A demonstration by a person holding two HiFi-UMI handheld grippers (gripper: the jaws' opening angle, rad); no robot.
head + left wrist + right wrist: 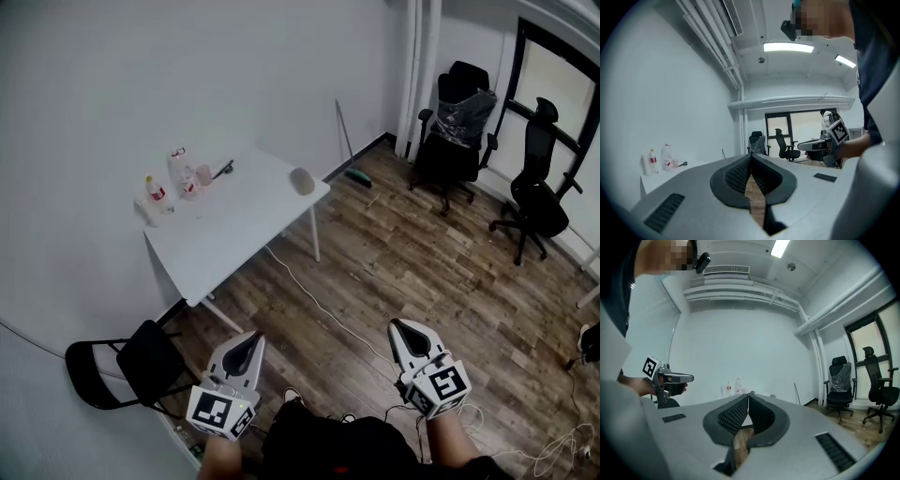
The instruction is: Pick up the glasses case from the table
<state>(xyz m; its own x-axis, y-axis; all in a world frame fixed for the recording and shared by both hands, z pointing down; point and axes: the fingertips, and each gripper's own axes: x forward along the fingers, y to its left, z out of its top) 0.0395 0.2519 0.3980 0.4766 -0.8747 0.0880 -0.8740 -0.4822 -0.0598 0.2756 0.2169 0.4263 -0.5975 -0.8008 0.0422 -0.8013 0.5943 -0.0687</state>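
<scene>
glasses case [302, 180] near table [239, 239] corner edge

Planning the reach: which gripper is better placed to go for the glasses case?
Right, by a little. Both grippers are shut and far from the table, but the right gripper points almost at the case on the table's end; the left gripper points past it, toward the chairs.

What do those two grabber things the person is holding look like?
Both are pale grey and narrow to a pointed beak. The left gripper and the right gripper each have a white cube at the back, printed with black square markers. The insides of the jaws are lined with black ribbed pads. The person wears a dark top.
</scene>
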